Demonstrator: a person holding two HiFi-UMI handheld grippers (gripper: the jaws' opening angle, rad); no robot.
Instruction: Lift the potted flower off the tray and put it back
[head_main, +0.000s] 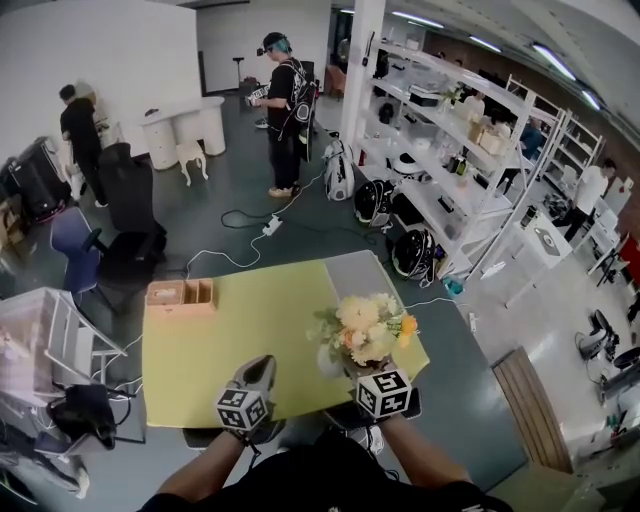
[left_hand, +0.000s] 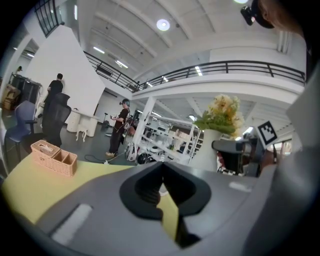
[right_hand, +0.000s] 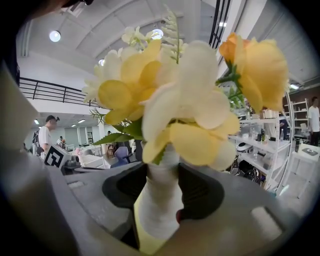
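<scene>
The potted flower (head_main: 366, 330) has yellow, cream and orange blooms in a slim white pot (right_hand: 157, 200). My right gripper (head_main: 352, 370) is shut on that pot near the table's front edge; in the right gripper view the pot fills the gap between the black pads (right_hand: 200, 192). Whether the pot rests on the surface or hangs above it I cannot tell. No tray shows in any view. My left gripper (head_main: 262, 368) stands to the left of the flower over the yellow-green tabletop (head_main: 230, 350), its jaws closed to a point with nothing between them. The left gripper view shows the flower (left_hand: 222, 114) to its right.
A small pink compartment basket (head_main: 181, 293) sits at the table's far left corner. People stand on the floor beyond the table (head_main: 283, 110), with office chairs (head_main: 120, 250) to the left and white shelving (head_main: 470, 170) to the right. Cables lie on the floor.
</scene>
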